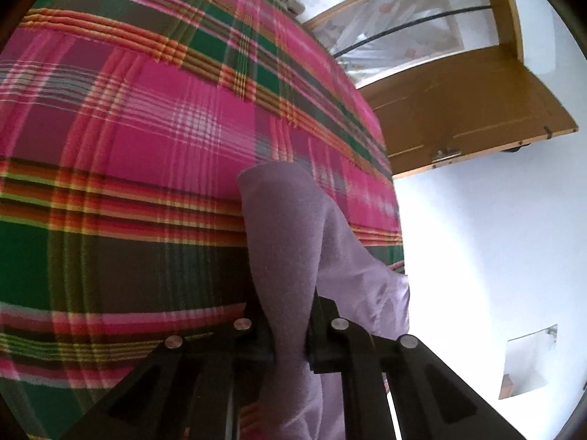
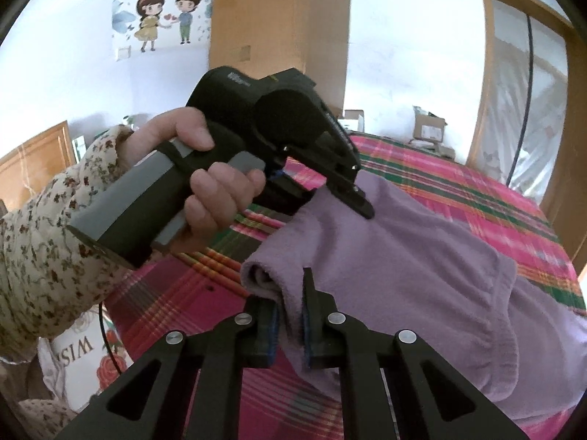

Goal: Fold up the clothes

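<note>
A: Soft and light, by the look of it? Fleecy, limp, no stiffness.

B: Yes. Lilac fleece garment [image 2: 422,249] sagging between both grips, draped ahead of and below the right hand-held gripper [image 2: 290,315] onto the plaid bed cover [image 2: 477,190]. Unlikely to slip from the pads; likely to bunch and droop wherever unsupported.

A: Where best to take hold?

B: At an edge or corner, with several layers pinched together. Right one clamped on a rolled hem, thick fold squeezed between the jaws. Left hand-held gripper [image 1: 290,344] likewise closed on a ridge of the same cloth, jaws pinched around it, fabric rising straight ahead of the fingers.

A: Poses?

B: Left hand [image 2: 205,183] seen from the right wrist view, wrapped round the grey handle, floral sleeve [image 2: 47,238] behind; tool tipped downward, up and to the left of the right grip, biting the garment's far edge. Both angled down toward the bed.

A: Risk?

B: Probably uneven tension: one corner pulled harder, fold line skewed.
</note>
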### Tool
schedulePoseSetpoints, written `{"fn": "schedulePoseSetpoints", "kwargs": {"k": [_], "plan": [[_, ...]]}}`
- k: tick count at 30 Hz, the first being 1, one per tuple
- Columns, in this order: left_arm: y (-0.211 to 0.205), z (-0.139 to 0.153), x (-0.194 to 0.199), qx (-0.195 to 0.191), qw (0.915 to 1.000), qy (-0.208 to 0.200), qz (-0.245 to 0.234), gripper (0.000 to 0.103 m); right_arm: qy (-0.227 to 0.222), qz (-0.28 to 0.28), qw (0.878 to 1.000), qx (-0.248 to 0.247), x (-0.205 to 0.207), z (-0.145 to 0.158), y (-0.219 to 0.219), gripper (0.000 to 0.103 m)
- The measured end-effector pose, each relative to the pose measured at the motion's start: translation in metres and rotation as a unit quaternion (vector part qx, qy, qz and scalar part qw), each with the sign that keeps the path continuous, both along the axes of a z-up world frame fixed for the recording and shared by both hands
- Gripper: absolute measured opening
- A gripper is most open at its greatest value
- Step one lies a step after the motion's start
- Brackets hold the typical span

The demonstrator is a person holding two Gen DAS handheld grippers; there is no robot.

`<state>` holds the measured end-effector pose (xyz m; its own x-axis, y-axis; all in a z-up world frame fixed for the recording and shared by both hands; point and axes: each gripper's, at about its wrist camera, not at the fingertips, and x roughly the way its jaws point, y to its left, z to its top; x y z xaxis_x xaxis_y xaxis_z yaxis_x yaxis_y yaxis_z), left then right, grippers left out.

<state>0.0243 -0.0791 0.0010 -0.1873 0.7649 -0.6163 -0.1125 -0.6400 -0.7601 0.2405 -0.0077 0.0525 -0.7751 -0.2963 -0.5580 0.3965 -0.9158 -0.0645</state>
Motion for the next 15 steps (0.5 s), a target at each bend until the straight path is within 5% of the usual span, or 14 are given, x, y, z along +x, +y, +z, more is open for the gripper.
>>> {"fn": "schedulePoseSetpoints", "kwargs": {"k": [15], "plan": [[-0.062, 0.003, 0.009, -0.014, 0.9981, 0.016, 0.058, 0.011, -0.009, 0.088, 0.996, 0.016, -0.007, 0.003, -0.054, 0.010]]}}
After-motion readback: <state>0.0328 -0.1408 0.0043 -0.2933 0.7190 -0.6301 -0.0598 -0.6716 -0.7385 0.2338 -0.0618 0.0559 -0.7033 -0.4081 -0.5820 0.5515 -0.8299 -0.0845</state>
